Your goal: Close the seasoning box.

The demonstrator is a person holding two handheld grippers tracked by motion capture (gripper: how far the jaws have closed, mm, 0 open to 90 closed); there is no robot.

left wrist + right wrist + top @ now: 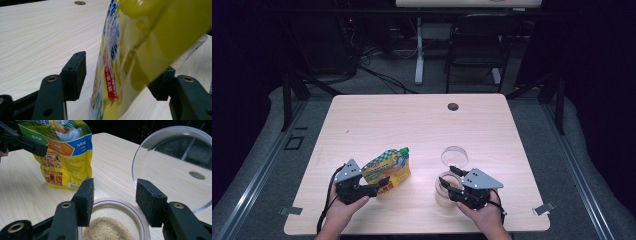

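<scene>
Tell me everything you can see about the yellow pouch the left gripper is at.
The yellow pouch is a glossy, crinkled bag, plastic or foil by its look, with a green spout cap at its top corner. Its print shows a green checked band, a food picture, blue and orange panels and a red strip with white characters. It stands tilted on the wooden table, left of the jar of grains. It sits between the fingers of the left gripper; there is a gap at one finger.

You see a bright pale wooden table [412, 125] amid dark surroundings, glare on the glossy yellow pouch [140, 50] blurred between your left tongs, soft shadows.
</scene>
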